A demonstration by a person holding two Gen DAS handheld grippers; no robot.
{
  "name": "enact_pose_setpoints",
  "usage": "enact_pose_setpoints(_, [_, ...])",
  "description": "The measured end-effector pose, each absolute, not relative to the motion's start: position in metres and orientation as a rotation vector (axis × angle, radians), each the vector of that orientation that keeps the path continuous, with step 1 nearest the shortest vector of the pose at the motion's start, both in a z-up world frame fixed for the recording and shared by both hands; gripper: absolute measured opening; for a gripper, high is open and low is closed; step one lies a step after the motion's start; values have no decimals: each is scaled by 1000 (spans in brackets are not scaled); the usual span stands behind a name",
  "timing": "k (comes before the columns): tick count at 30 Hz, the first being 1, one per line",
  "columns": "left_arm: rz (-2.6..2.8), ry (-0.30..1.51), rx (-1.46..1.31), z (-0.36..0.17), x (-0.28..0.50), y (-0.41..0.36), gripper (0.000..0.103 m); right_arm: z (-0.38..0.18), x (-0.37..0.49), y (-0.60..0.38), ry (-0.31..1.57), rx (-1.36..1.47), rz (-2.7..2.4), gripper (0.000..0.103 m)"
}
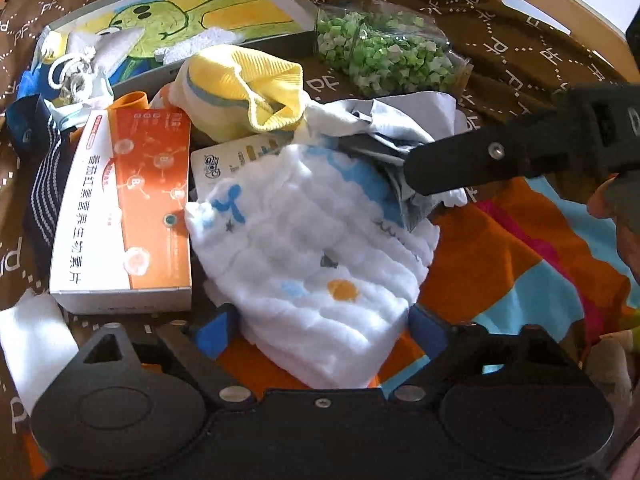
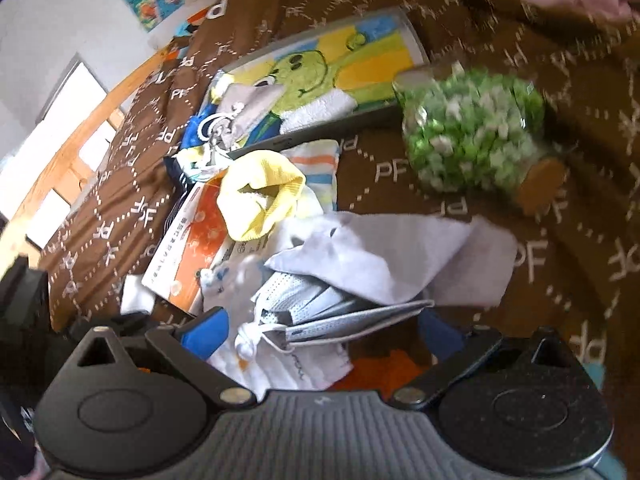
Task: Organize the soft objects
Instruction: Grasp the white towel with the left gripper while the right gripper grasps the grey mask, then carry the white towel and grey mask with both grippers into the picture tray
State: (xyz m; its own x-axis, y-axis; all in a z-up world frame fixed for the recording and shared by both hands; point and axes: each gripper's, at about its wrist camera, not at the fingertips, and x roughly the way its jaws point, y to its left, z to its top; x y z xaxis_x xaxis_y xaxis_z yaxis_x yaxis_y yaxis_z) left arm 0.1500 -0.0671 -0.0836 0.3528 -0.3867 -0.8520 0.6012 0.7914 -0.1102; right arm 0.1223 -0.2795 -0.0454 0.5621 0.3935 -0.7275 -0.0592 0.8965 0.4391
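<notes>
one orange box (image 1: 128, 208) — one jar of green stars (image 1: 384, 56) — one yellow sock (image 1: 244, 88).

White quilted cloth (image 1: 320, 264) – blue, orange prints, yellow ribbed sock (image 1: 248, 80), orange-white box (image 1: 128, 208)

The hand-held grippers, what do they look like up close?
Both are black plastic. The left hand-held gripper has a smooth body, round discs at either side, silver pivot screws and blue finger pads. The right hand-held gripper matches, but its body is ribbed grey-black.
</notes>
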Motion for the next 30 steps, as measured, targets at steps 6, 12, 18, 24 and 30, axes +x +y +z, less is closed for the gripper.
enact_pose_setpoints(6, [-644, 1031, 189, -83, 154, -64, 71, -60, 130, -286, 980, 512, 240, 89])
enact_pose_setpoints(12, [-599, 1039, 45, -75, 165, -49, 43, -58, 129, -288, 952, 529, 230, 76])
enact_pose_setpoints(18, [-566, 1035, -106, -69, 174, -33, 19, -55, 129, -291, 927, 530, 202, 56])
enact_pose_setpoints(24, [-565, 948, -117, -54, 169, -32, 14, -50, 127, -289, 913, 522, 211, 34])
enact_pose_setpoints(30, [-552, 853, -122, -36, 162, -30, 14, -40, 119, -293, 898, 517, 171, 20])
